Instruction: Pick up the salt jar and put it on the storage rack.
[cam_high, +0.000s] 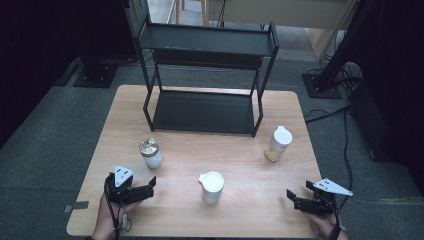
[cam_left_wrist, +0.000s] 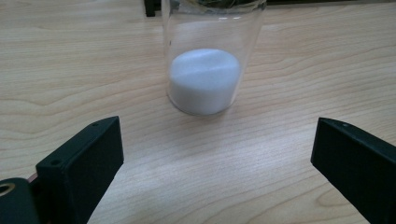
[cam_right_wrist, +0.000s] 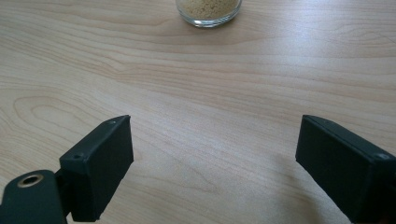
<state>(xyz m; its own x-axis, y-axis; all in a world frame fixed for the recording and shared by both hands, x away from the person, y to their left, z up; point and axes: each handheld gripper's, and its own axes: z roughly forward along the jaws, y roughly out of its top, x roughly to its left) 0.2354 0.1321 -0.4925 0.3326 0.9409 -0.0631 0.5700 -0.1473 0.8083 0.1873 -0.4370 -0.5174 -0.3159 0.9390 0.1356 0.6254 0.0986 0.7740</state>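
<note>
We hold our left gripper (cam_high: 150, 187) low over the pale wooden table (cam_high: 250, 210), its two black jaws standing wide apart with nothing between them. Straight ahead of those jaws, near but not yet between them, stands the small clear glass jar with a crinkled gold-foil top (cam_high: 150, 153); in the left gripper view the same jar (cam_left_wrist: 205, 65) shows a layer of white powder filling its bottom, and the glass wall above that is see-through.

We judge this jar to be light, stiff and breakable, with a smooth round wall that could slip or roll out of flat pads. The foil top looks soft and would crumple, so we would not pinch there. The best hold seems to be across the cylinder's middle, above the powder line and below the foil, jaws squarely on opposite sides, closing gently. A low grip near the base might tip it.

Our right gripper (cam_high: 295, 197) rests near the table's near edge, jaws equally wide and empty. Well ahead of it stands a clear glass jar with a white cap and tan grains (cam_high: 278, 144), whose base (cam_right_wrist: 208, 11) shows at the top of the right gripper view. Off to that gripper's left, between the two grippers, sits a white lidded cup (cam_high: 211, 186). Beyond everything stands a black metal two-tier shelf (cam_high: 205, 112).
</note>
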